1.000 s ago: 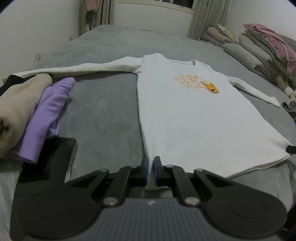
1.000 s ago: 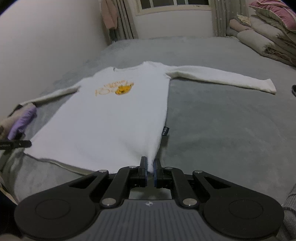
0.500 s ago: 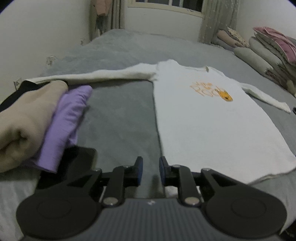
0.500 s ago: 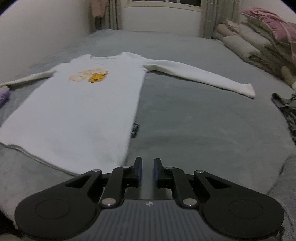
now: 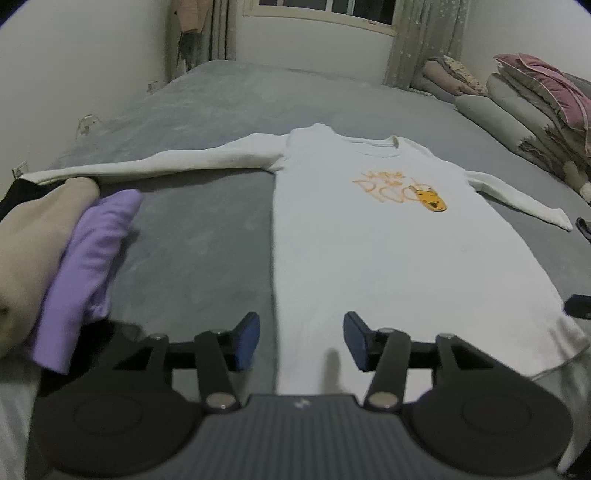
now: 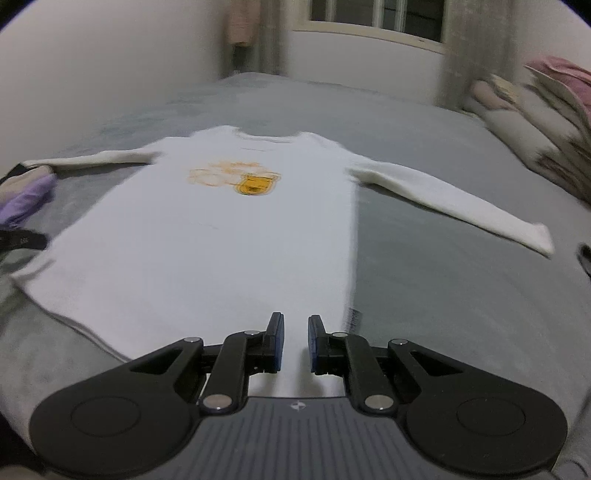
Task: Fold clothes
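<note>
A white shirt (image 5: 369,236) lies flat and face up on the grey bed (image 5: 207,221), both sleeves spread out to the sides, an orange print on its chest. To its left a beige garment (image 5: 33,236) and a purple garment (image 5: 88,251) sit folded side by side, touching; the left sleeve's cuff reaches the far end of the beige one. A dark flat object (image 5: 110,332) lies just below the purple fold, partly hidden by the left gripper (image 5: 301,341). Stacked bedding (image 5: 524,110) lines the right side of the bed, and curtains (image 5: 421,40) hang by the window (image 5: 325,5) at the far wall. Nothing lies on the shirt itself.

The left gripper hovers over the shirt's lower left corner, its jaws opening, now fairly wide; fabric shows below the gap but the pads do not press on it. The right gripper (image 6: 294,341) hangs over the hem near the right edge, jaws narrowly apart, holding nothing.

A second ago both grippers pinched the hem corners shut; both have since let go. The right view is now blurred and centred over the shirt body rather than its right edge.
</note>
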`<state>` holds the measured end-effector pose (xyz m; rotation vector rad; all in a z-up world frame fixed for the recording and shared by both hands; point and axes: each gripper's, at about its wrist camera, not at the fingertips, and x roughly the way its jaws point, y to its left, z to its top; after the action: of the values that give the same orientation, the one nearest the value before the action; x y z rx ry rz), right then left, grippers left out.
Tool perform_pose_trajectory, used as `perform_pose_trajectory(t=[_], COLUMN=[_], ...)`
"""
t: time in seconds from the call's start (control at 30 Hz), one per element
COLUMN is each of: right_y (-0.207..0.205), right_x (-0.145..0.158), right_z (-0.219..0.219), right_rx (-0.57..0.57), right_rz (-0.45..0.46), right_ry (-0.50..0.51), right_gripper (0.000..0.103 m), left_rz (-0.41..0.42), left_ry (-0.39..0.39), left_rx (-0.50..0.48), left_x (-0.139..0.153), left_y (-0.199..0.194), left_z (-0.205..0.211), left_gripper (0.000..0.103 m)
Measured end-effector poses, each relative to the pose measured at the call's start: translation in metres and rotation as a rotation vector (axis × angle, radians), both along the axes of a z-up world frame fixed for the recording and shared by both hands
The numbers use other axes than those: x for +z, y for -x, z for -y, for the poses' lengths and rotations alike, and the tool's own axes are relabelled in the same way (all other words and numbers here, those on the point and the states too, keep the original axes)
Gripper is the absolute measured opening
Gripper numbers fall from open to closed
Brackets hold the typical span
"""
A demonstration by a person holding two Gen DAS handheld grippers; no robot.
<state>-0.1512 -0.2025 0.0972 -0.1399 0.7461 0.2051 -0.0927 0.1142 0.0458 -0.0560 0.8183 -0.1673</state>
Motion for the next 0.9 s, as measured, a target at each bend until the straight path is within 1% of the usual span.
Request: perform_pose_trajectory(t=[0.1, 0.2, 0.27, 0.37, 0.43, 0.57, 0.63, 0.73, 0.8, 0.9], right_y=[-0.009, -0.021, -0.031, -0.046, -0.057, -0.081, -0.093, -0.103, -0.103, -0.102], right_x=[0.000, 0.000, 0.003, 0.007, 0.006, -0.008, -0.019, -0.026, -0.027, -0.026], right_z=[-0.022, -0.041, -0.051, -0.063, -0.068, -0.081, -0.084, -0.086, -0.085, -0.081], right_rx=[0.039, 0.058, 0.059, 0.052, 0.036, 0.016, 0.016, 0.011, 0.012, 0.010], right_rz=[-0.013, -0.028, -0.033, -0.042, -0.058, -0.109, -0.146, -0.164, -0.163, -0.165], right_ry=[-0.007, -0.024, -0.055, -0.121, -0.149, -0.127, -0.123, -0.125, -0.125, -0.135], right_gripper=[0.014, 0.014, 0.014, 0.015, 0.016, 0.017, 0.017, 0.017, 0.017, 0.017], left_rz=[-0.002, 0.010, 0.018, 0.005, -0.017, -0.076, -0.078, -0.076, -0.077, -0.069], left_ry=[0.011, 0.033, 0.047, 0.058, 0.045, 0.011, 0.005, 0.000, 0.005, -0.011], left_rx=[-0.015, -0.012, -0.003, 0.011, 0.026, 0.039, 0.032, 0.027, 0.029, 0.021], left_x=[0.003, 0.009, 0.012, 0.009, 0.001, -0.021, -0.026, -0.025, -0.024, -0.023], left_y=[-0.006, -0.015, -0.023, -0.038, -0.049, -0.059, -0.059, -0.059, -0.060, -0.059], left_z=[0.011, 0.020, 0.026, 0.032, 0.034, 0.030, 0.028, 0.029, 0.028, 0.032], left_gripper=[0.048, 0.048, 0.048, 0.048, 0.048, 0.048, 0.049, 0.051, 0.053, 0.054])
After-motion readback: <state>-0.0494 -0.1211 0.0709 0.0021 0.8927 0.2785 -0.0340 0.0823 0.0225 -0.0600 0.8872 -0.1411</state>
